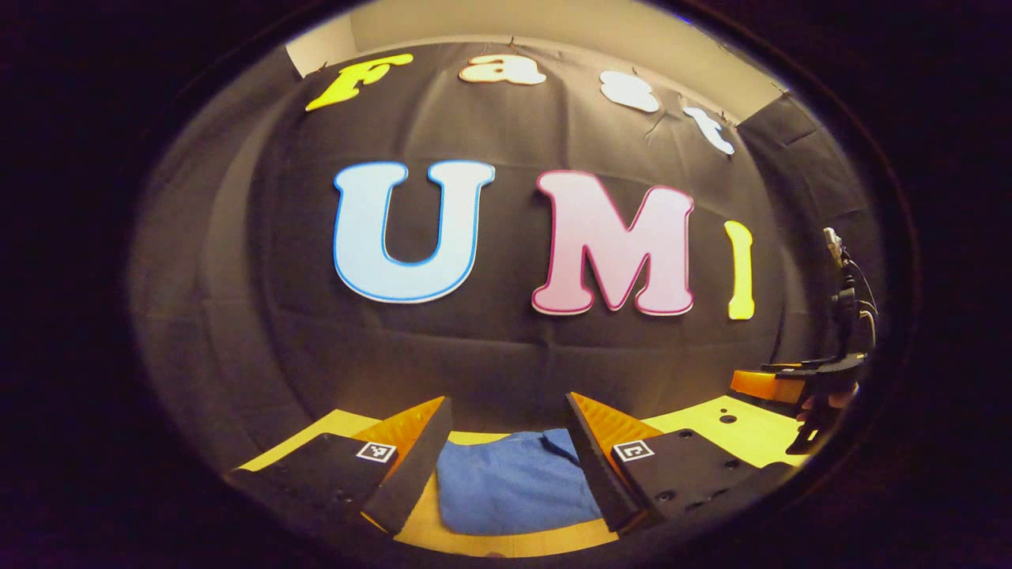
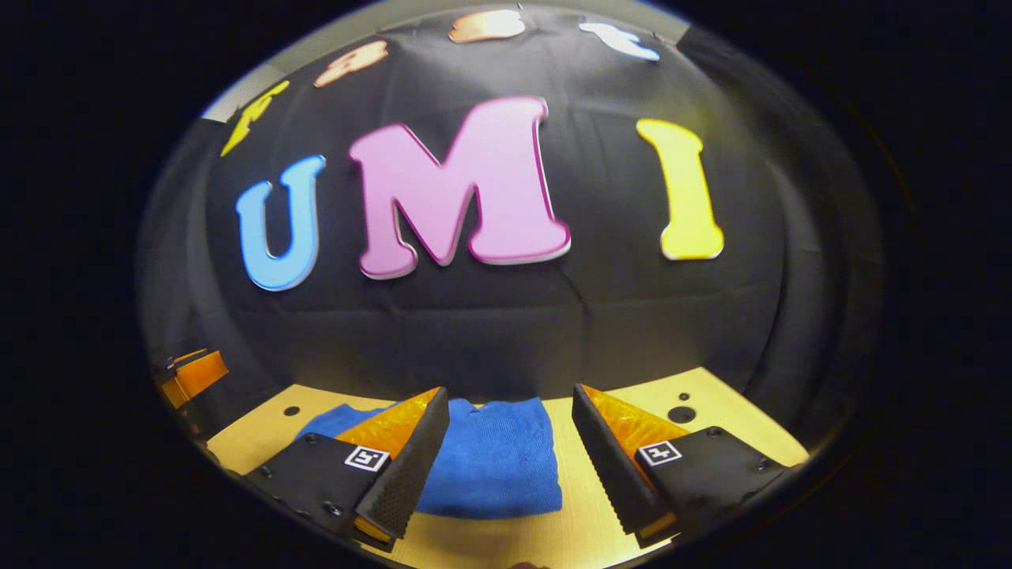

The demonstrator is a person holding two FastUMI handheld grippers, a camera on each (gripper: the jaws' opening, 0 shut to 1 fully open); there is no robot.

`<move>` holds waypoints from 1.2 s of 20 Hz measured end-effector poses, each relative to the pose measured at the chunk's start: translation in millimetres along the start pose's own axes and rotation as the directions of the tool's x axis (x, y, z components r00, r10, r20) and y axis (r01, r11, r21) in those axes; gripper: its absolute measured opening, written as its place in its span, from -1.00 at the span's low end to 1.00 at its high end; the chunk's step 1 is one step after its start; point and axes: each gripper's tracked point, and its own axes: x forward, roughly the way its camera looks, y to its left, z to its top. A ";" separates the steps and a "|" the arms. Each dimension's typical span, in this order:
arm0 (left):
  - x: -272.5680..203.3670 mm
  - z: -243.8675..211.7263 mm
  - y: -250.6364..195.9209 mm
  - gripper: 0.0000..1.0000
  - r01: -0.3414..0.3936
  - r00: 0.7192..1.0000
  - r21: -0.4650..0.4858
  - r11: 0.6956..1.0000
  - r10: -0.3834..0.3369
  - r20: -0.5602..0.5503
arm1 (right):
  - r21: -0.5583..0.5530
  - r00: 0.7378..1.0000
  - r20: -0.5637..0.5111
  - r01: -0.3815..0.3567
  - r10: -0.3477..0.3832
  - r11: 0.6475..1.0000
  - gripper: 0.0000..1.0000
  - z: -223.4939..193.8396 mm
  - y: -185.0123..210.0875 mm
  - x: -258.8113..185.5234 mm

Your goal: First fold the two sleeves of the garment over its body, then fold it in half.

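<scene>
The blue garment (image 1: 510,482) lies bunched on the yellow counter (image 1: 735,431), and both the left tongs (image 1: 506,454) and the right tongs (image 2: 506,454) hang above it, spread wide and holding nothing. The sleeves cannot be told apart in that heap (a judgement, this), so a pinch could catch several layers beside the garment's edge and drag the whole garment across the counter.

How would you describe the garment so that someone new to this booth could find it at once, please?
Start at the black cloth wall and drop to the yellow table below it. The blue garment lies there in a compact bundle, seen between the open fingers of each hand-held gripper. It is the one soft, blue thing on that table.
</scene>
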 end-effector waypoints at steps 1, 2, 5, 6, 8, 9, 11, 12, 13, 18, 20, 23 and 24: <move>-28.4 12.9 -9.5 0.63 0.037 0.999 -0.012 0.999 -0.037 0.000 | 0.013 0.997 0.068 -0.032 0.031 0.999 0.96 15.3 13.6 -29.8; -57.0 25.2 -18.4 0.63 0.072 0.997 -0.028 0.997 -0.073 -0.010 | 0.027 0.992 0.112 -0.058 0.055 0.998 0.96 32.9 22.4 -54.4; -133.3 56.7 -26.9 0.64 0.071 0.997 -0.033 0.997 -0.071 -0.008 | 0.038 0.994 0.085 -0.067 0.064 0.997 0.86 42.6 37.5 -134.0; -156.1 67.8 -24.7 0.64 0.044 0.999 -0.019 0.999 -0.044 0.012 | 0.025 0.996 0.071 -0.062 0.060 0.998 0.93 44.5 39.1 -157.9; -199.3 94.9 -23.3 0.63 0.008 0.996 0.001 1.000 -0.008 0.085 | -0.002 0.996 0.079 -0.042 0.042 0.999 0.94 55.8 39.1 -199.7; -218.4 105.4 -28.1 0.64 0.014 0.992 0.000 1.000 -0.014 0.122 | -0.026 0.995 0.092 -0.035 0.037 0.999 0.94 62.1 40.1 -219.0; -252.4 118.6 -44.8 0.64 0.063 0.982 -0.003 0.998 -0.061 0.179 | -0.074 0.992 0.124 -0.012 0.021 0.997 0.94 76.1 41.1 -253.1; -266.6 120.9 -51.6 0.63 0.088 0.978 0.002 0.996 -0.086 0.192 | -0.082 0.989 0.147 -0.005 0.017 0.997 0.94 84.5 44.6 -267.2; -279.5 122.1 -55.8 0.63 0.098 0.977 0.016 0.995 -0.099 0.191 | -0.085 0.985 0.172 -0.007 0.022 0.996 0.94 93.6 52.0 -281.6; -317.8 116.7 -56.1 0.63 0.071 0.985 -0.020 0.997 -0.067 0.160 | -0.142 0.965 0.252 -0.032 0.067 0.989 0.91 119.3 83.9 -334.2; -324.7 121.3 -51.9 0.66 0.051 0.984 -0.020 0.999 -0.047 0.171 | -0.176 0.963 0.252 -0.045 0.090 0.983 0.82 117.4 93.0 -343.7; -325.3 130.1 -45.5 0.63 0.031 0.979 -0.006 1.000 -0.029 0.202 | -0.185 0.956 0.274 -0.053 0.103 0.981 0.82 121.1 100.4 -349.7; -324.6 129.3 -44.5 0.63 0.024 0.979 -0.007 1.000 -0.022 0.203 | -0.184 0.956 0.270 -0.062 0.111 0.981 0.84 119.0 103.3 -349.9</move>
